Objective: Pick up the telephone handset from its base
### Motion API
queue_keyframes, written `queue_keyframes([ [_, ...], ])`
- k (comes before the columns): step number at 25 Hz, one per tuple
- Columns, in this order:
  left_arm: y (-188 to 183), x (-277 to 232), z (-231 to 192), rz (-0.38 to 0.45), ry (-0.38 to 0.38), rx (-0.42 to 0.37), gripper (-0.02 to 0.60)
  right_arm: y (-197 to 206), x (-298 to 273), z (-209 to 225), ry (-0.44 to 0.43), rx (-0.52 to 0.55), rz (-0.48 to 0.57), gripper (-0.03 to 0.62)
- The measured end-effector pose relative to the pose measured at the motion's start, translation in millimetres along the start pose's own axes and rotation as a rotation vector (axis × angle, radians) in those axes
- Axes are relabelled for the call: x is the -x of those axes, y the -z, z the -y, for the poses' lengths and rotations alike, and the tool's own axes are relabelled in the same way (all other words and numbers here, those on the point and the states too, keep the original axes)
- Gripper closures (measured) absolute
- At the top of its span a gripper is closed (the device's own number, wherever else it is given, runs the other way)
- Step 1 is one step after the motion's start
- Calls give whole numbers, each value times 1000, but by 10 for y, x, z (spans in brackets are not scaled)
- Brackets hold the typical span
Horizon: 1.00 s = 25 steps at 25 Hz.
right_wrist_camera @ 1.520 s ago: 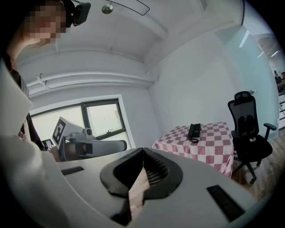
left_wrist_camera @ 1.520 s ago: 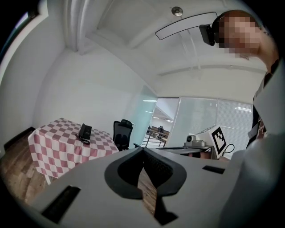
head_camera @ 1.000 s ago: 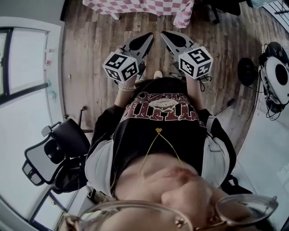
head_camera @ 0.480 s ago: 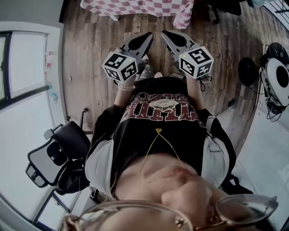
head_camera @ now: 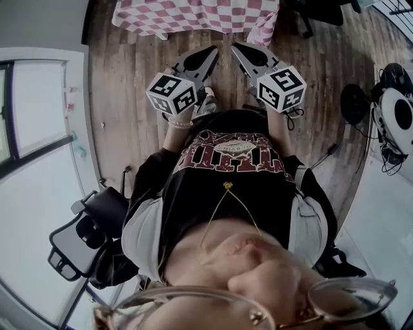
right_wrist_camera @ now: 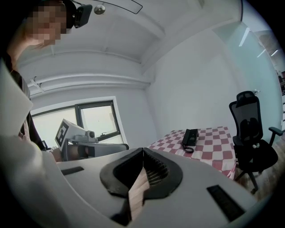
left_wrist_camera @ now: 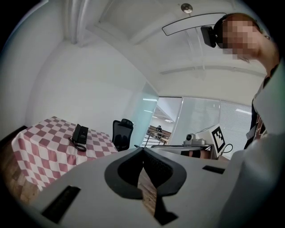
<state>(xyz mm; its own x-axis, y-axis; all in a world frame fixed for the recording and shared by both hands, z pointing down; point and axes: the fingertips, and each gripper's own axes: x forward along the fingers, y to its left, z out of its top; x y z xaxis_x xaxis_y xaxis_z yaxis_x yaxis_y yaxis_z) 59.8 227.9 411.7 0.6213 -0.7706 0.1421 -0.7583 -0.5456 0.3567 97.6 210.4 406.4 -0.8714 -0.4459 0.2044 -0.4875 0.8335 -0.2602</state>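
Closer now to the checked table (head_camera: 193, 13) than a second ago, with more of its cloth showing beyond the tips of both tongs. Office chair (head_camera: 84, 238) well behind them, to the left. Left tongs (head_camera: 213, 50) and right tongs (head_camera: 237, 46) side by side, both shut tight, holding nothing. Telephone (left_wrist_camera: 80, 134) on the table, well ahead of both tongs, untouched; handset too small to tell from its base.

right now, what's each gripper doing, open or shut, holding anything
Left gripper: shut, holding nothing.
Right gripper: shut, holding nothing.
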Motion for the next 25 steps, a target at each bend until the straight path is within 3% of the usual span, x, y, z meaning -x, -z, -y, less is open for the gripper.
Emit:
queue_keyframes([
  [25,-468,-308,-1240,-16,59,14,572,-305,-1277,459,46,0,-9,576],
])
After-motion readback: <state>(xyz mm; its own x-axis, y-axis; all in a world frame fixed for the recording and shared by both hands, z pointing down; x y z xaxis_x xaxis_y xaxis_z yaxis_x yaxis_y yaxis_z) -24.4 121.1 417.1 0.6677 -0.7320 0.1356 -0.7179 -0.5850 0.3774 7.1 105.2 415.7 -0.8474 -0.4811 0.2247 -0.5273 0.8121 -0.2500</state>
